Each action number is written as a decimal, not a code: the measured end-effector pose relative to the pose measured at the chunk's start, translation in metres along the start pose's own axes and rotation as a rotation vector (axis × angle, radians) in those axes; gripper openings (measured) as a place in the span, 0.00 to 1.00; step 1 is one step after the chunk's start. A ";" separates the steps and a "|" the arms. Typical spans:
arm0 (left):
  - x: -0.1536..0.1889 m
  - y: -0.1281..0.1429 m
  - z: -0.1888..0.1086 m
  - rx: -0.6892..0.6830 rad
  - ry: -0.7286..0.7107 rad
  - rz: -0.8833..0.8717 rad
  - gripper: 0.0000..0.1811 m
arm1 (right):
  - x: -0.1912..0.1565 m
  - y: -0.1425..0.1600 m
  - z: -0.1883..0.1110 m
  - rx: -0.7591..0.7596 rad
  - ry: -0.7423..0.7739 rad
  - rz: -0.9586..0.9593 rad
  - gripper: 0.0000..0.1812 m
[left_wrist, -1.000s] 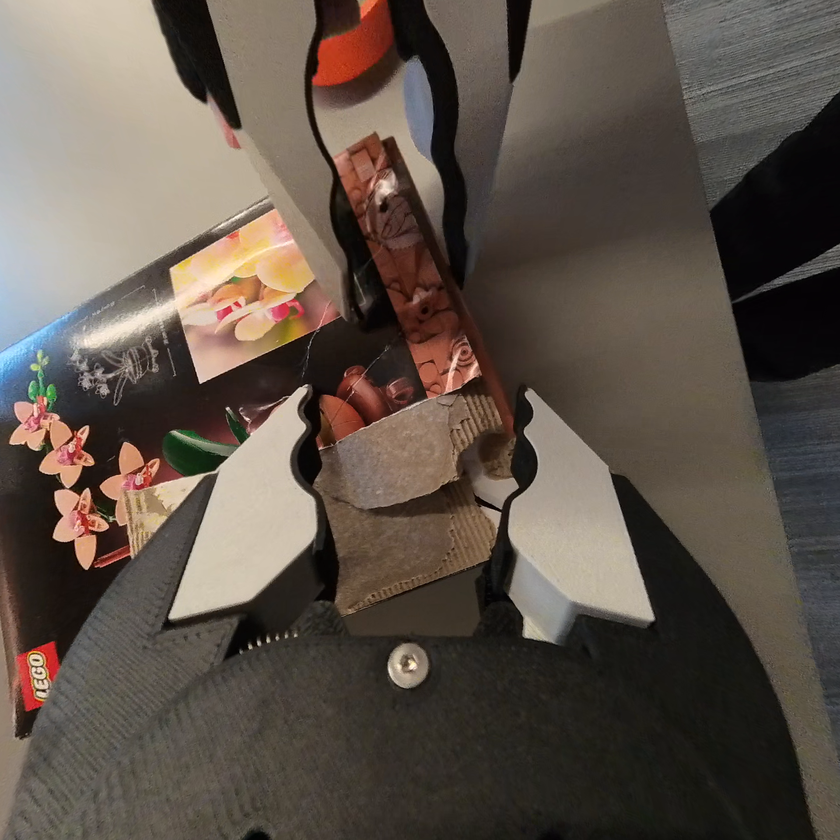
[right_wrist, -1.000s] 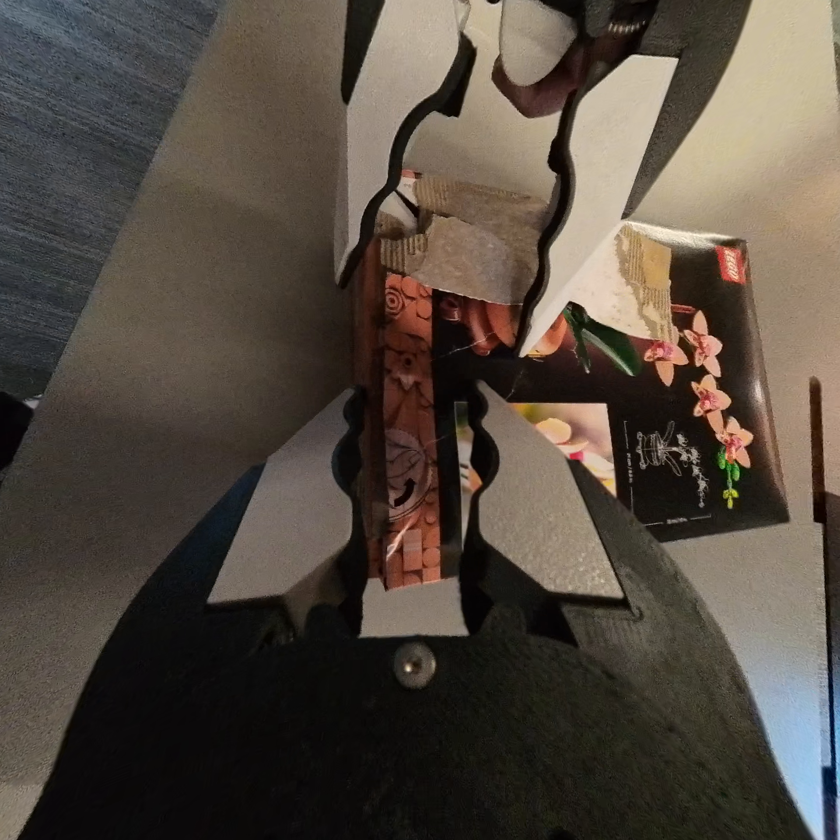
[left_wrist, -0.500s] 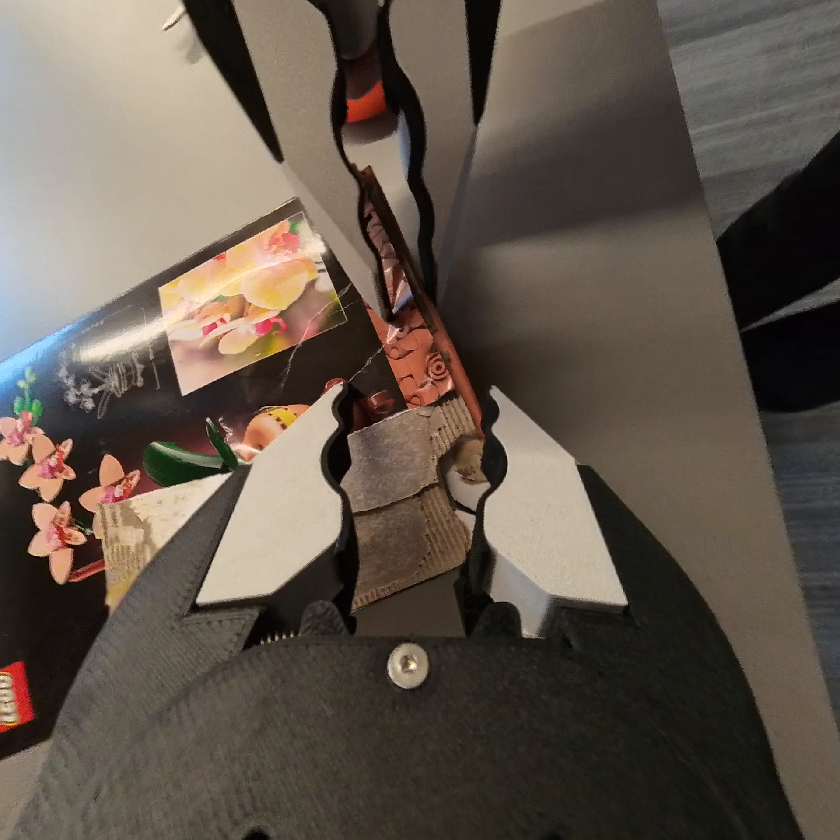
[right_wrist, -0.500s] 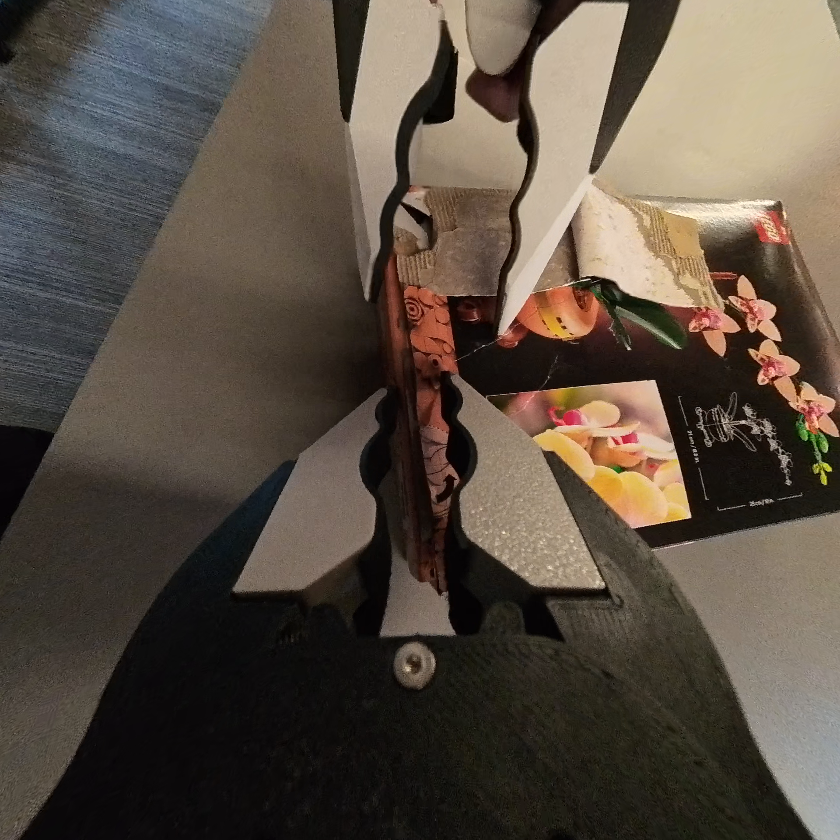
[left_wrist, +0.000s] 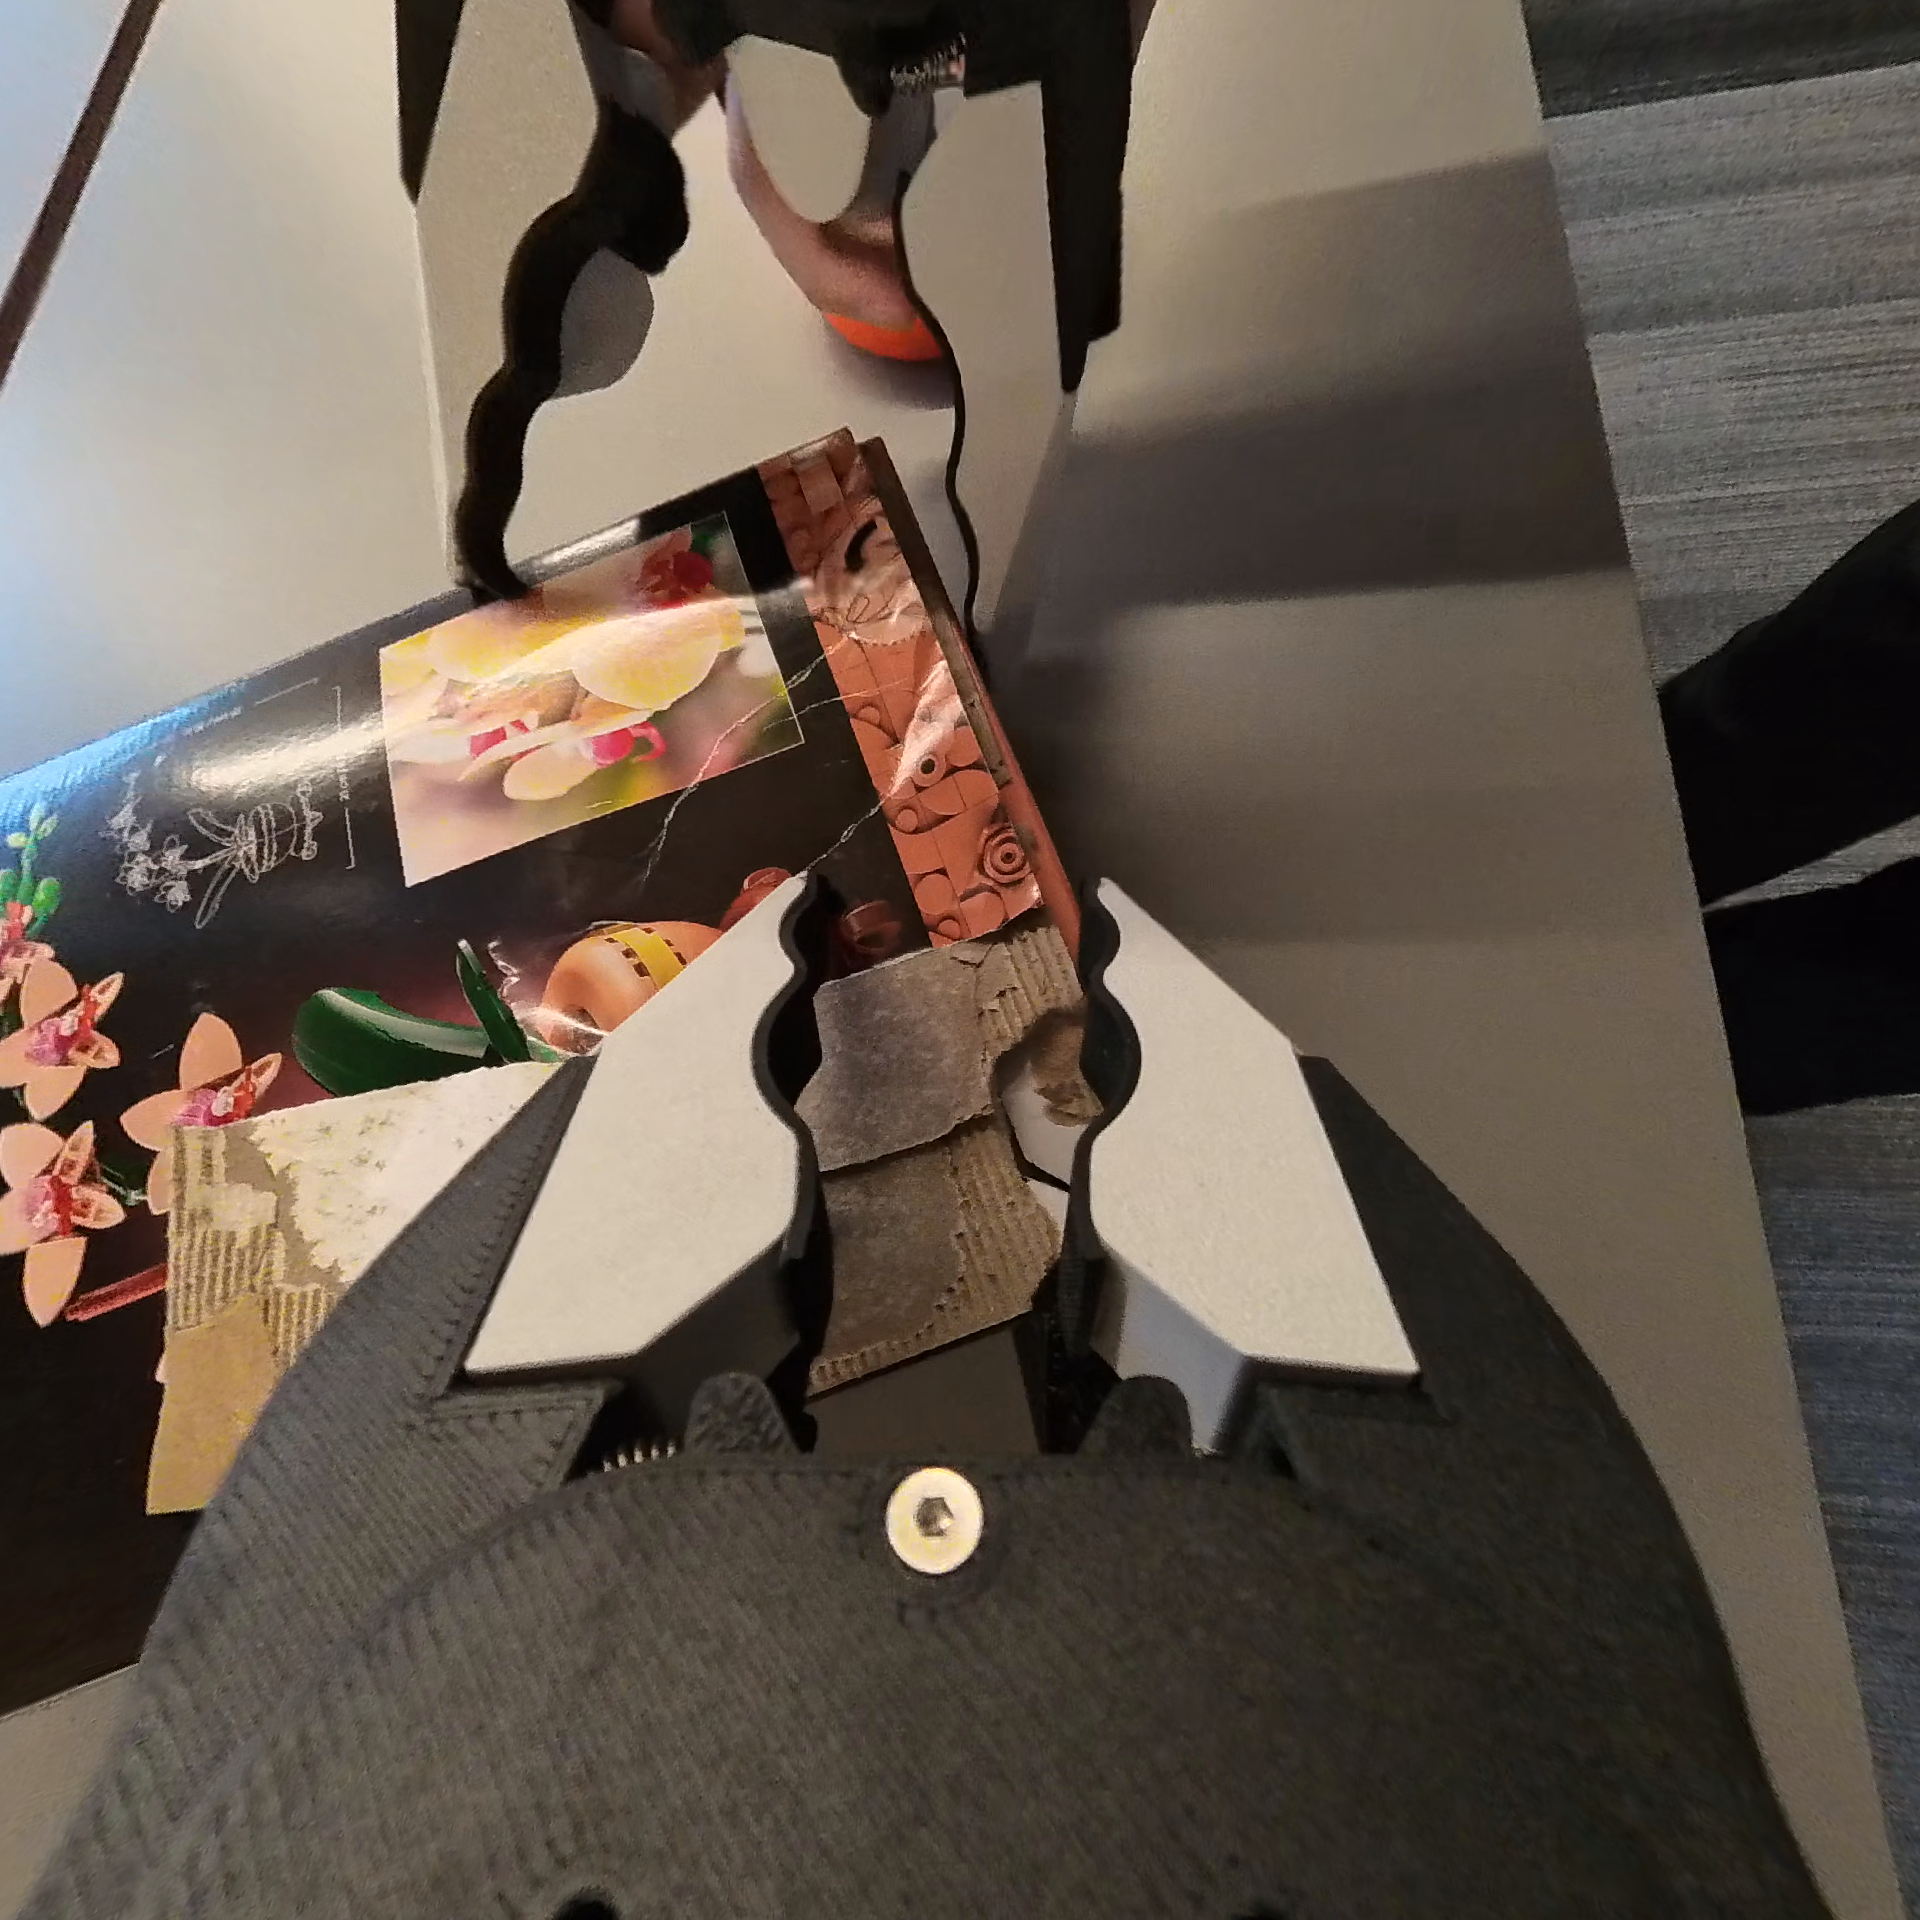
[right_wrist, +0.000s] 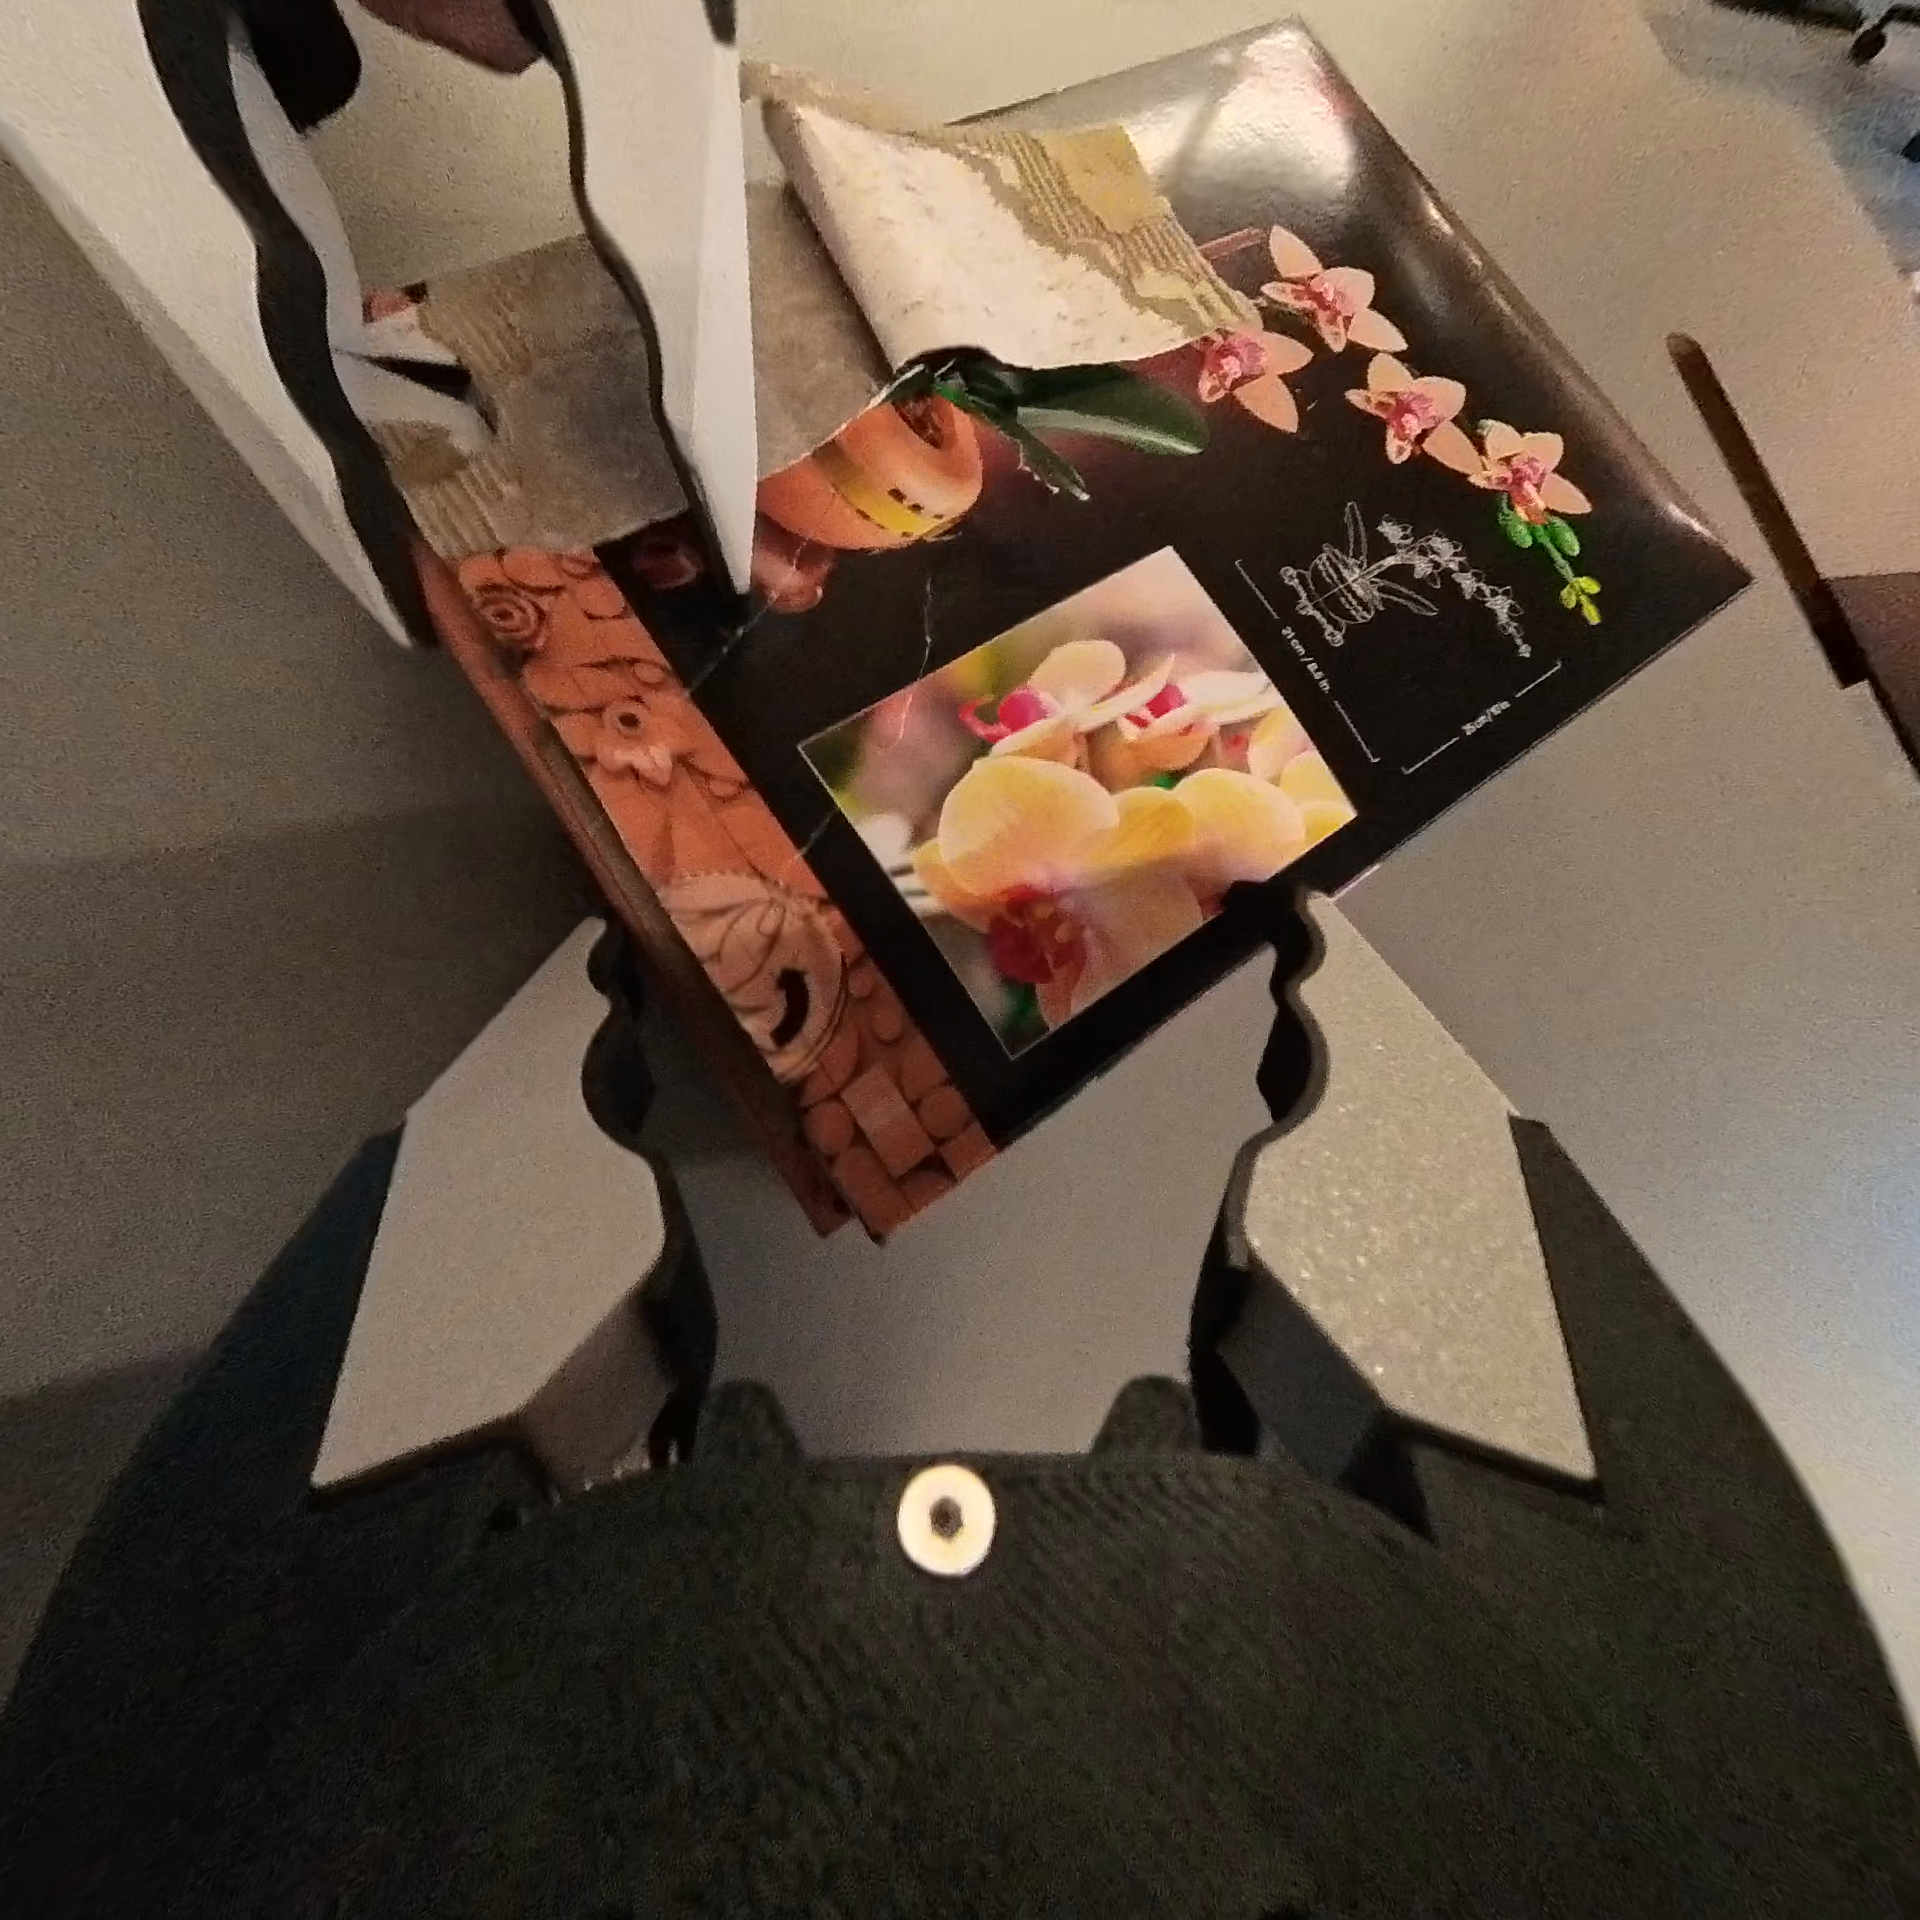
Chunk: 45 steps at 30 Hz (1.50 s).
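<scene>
- At 6 o'clock in the left wrist view, your left tongs (left_wrist: 951, 894) are closed down to a narrow gap on the torn end of the box (left_wrist: 582, 831). The pads seem to press on either side of the grey flap (left_wrist: 894, 1049). That grip looks like what holds this end of the box steady.
- In the right wrist view, your right tongs (right_wrist: 945, 925) gape wide and hold nothing. The near corner of the box pokes between the fingers. You cannot tell whether the finger at 1 o'clock brushes its edge.
- The box lies on the grey surface (right_wrist: 208, 831) with its dark flower-printed face up. Its terracotta-patterned side runs from 6 towards 11 o'clock in that view.
- It is flat cardboard, and the sides you can see are closed. The ripped end shows only corrugated board, so what is inside stays hidden.
- Towards 12 o'clock a peeled patch (right_wrist: 987, 260) of the printed skin curls up, pale on its underside. It sits just beside the finger of your left tongs.
- Farther off in the left wrist view, an orange object (left_wrist: 883, 332) sits on the surface at 12 o'clock, partly hidden.
- Beyond the edge of the surface at 3 o'clock is grey carpet (left_wrist: 1766, 312).
</scene>
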<state>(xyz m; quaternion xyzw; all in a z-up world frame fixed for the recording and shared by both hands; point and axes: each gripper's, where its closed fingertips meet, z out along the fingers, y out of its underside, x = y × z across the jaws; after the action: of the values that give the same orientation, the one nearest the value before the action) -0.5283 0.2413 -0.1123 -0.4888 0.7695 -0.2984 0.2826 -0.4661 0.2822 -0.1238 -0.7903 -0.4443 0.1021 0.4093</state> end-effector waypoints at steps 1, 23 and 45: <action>0.000 0.000 0.000 0.002 0.002 -0.008 0.26 | 0.000 -0.004 0.000 0.004 -0.023 0.045 0.67; -0.011 0.001 -0.001 0.028 -0.036 -0.099 0.25 | 0.007 -0.014 0.023 0.067 -0.054 0.214 0.82; -0.013 0.000 -0.001 0.031 -0.056 -0.104 0.25 | 0.004 -0.010 0.024 0.073 -0.042 0.285 0.79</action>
<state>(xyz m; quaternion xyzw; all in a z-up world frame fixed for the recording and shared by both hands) -0.5244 0.2531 -0.1100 -0.5318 0.7303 -0.3107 0.2954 -0.4827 0.3017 -0.1311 -0.8276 -0.3321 0.1919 0.4098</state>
